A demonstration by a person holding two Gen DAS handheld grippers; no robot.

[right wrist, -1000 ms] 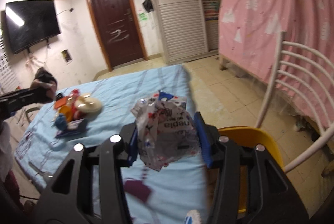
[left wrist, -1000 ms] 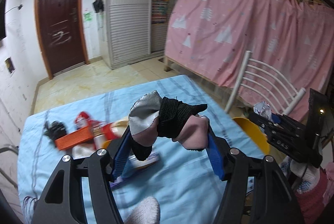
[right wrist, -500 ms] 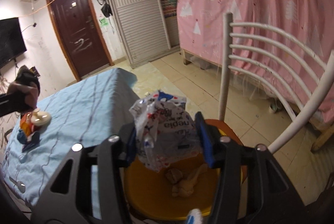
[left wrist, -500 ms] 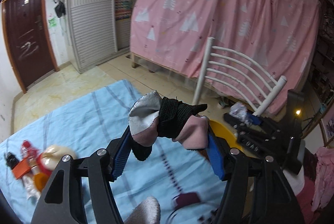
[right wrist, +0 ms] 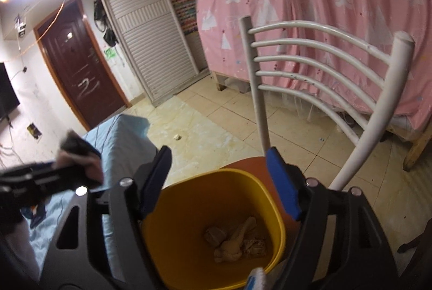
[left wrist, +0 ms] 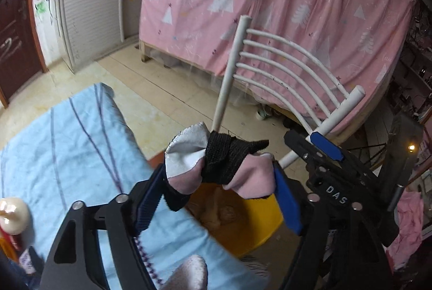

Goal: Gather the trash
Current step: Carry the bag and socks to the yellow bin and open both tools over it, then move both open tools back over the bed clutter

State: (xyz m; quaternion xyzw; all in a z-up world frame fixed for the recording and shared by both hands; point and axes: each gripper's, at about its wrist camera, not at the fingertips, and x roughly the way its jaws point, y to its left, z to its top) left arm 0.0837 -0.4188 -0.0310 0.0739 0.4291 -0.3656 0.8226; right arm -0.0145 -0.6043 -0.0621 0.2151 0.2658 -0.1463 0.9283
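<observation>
My left gripper (left wrist: 218, 168) holds a bundle of pink, white and black cloth (left wrist: 216, 163) between its blue pads, and its jaws are opening. The bundle hangs over the near rim of the yellow bin (left wrist: 259, 230), beside the table edge. My right gripper (right wrist: 218, 155) stands above the yellow bin (right wrist: 172, 222) with its jaws opening and nothing between them. Brown crumpled scraps (right wrist: 235, 244) lie at the bin's bottom. The printed plastic wrapper is not in view. In the right wrist view the left gripper (right wrist: 67, 168) shows blurred at the left with the cloth.
The bin sits on the red-brown seat (right wrist: 248, 163) of a white metal chair (right wrist: 310, 52). The table with the light blue cloth (left wrist: 67, 141) is to the left, with a cream-capped bottle (left wrist: 10, 214) on it. A pink curtain (left wrist: 270, 6) hangs behind.
Both grippers swung right from the table to over the bin. The right gripper opened and the plastic wrapper left its jaws. The left pads spread a little with the cloth still between them.
</observation>
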